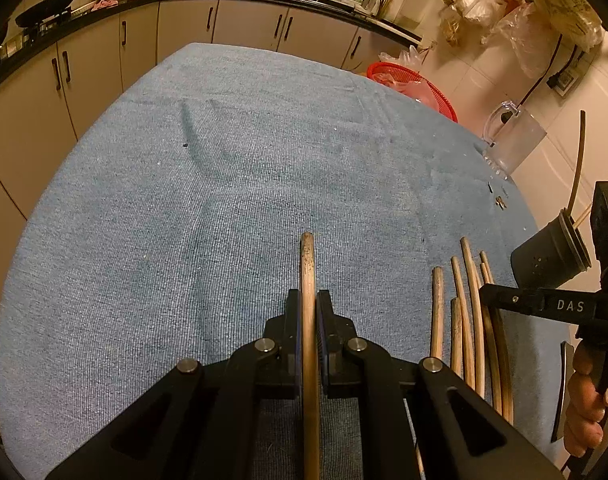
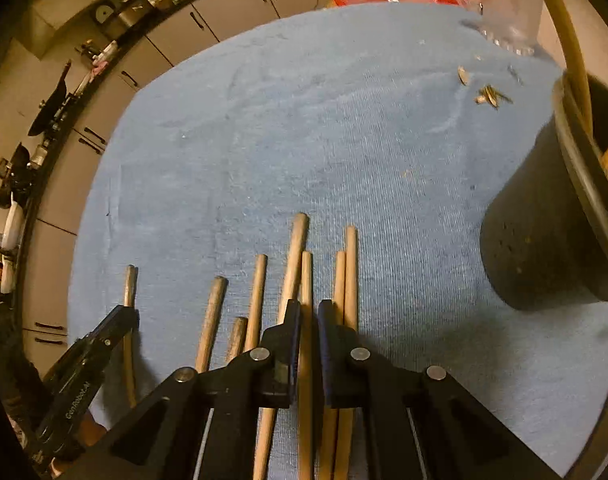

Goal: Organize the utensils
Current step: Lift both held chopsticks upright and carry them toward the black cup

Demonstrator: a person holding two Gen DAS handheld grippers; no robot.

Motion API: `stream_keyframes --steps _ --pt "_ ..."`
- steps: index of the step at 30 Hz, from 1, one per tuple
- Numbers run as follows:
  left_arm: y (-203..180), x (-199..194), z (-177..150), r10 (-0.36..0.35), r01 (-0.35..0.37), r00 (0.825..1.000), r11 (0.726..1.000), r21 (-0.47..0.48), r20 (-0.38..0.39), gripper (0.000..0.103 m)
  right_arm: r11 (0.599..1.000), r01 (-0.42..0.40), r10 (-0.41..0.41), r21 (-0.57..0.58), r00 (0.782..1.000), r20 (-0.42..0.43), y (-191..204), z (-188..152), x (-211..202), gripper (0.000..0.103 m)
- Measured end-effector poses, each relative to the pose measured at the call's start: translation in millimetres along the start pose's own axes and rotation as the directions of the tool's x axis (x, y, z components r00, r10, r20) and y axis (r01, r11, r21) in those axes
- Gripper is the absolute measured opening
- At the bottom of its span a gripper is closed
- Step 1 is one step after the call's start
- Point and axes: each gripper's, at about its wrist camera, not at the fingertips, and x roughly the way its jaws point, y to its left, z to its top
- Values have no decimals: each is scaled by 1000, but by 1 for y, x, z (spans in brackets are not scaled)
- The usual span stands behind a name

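Left wrist view: the left gripper (image 1: 308,300) was pinching a single chopstick (image 1: 307,256), its jaws closed against both sides of the shaft. The stick ran straight forward between them, its far end out over the blue cloth (image 1: 183,220). To the right lay the loose chopsticks (image 1: 470,304), roughly parallel on the cloth. Further right the black holder (image 1: 552,252) stood near the cloth's right edge, with a long thin utensil and another stick already in it. The right gripper (image 1: 504,298) reached in from the right over the pile, and the hand (image 1: 592,396) on its grip was visible.

Judgement: the grip sat well back from the far end, so that end could swing. I would keep the wrist steady, raise the far tip, and aim it into the holder's mouth before letting go.

Right wrist view: the right gripper (image 2: 310,308) was low over the loose chopsticks (image 2: 259,292), jaws narrowly spaced around one chopstick from the pile (image 2: 306,280); whether the pads actually touched it I could not tell. Neighbouring sticks lay just beside both jaws, so a second might get dragged along; I would lift slowly and check. The black holder (image 2: 544,232) was to the right, leaning in this view. The left gripper's finger (image 2: 115,320) showed at the left with its stick. Small debris (image 2: 490,96) lay on the far cloth.
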Motion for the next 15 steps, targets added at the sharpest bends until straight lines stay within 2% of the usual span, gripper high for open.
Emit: stream_keyframes --steps 3,8,10,13,15 --pt "0 0 0 0 0 1000 1000 -1 -1 8 999 27 -27 -21 1000 2 2 1 -1 9" --pt "0 3 6 -6 6 1000 1000 -21 -24 8 978 166 -168 -129 986 0 27 16 15 9" --pt "-1 4 9 -2 1 999 1000 -26 -32 8 970 190 -194 -153 981 -5 32 20 17 9" --pt "-8 7 11 15 -15 999 1000 -4 -28 7 973 177 -178 -147 984 3 36 22 20 7" --pt "-10 7 10 -29 29 999 1000 -2 -33 7 982 142 -141 -124 990 19 30 21 15 6"
